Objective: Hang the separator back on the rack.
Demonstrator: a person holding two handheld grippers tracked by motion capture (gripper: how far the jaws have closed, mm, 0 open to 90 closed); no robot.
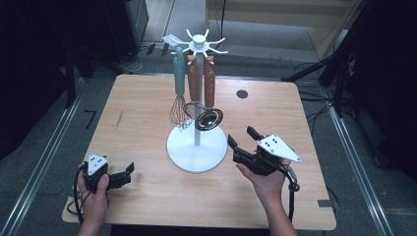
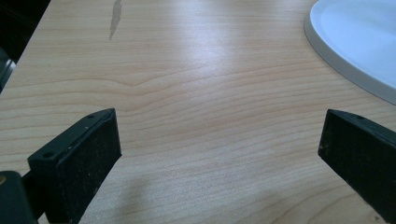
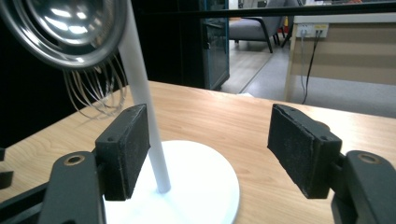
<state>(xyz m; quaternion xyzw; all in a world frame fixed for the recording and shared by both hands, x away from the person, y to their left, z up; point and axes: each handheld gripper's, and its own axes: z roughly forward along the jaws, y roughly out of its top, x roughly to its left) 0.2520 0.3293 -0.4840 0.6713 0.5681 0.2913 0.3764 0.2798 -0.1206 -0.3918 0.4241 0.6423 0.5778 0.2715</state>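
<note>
A white utensil stand (image 1: 183, 150) with a round base and thin pole (image 3: 144, 102) stands mid-table. From its top hooks hang a teal-handled whisk (image 1: 179, 73) and two wooden-handled utensils (image 1: 194, 78), one being a steel ladle (image 1: 209, 119). My right gripper (image 1: 240, 136) is just right of the base, open, with nothing between its jaws. In the right gripper view (image 3: 210, 135) it faces the pole, with the ladle bowl (image 3: 65, 28) and whisk wires (image 3: 98, 93) at upper left. My left gripper (image 1: 129, 174) rests low at the table's front left, open and holding nothing (image 2: 219, 135). The stand's base rim (image 2: 355, 46) lies ahead to its right.
The wooden table (image 1: 142, 123) has a small dark round cap (image 1: 241, 93) near its far right. A dark streak (image 2: 114, 18) marks the wood at far left. Cables trail on the floor (image 1: 314, 108) to the right, beyond the table edge.
</note>
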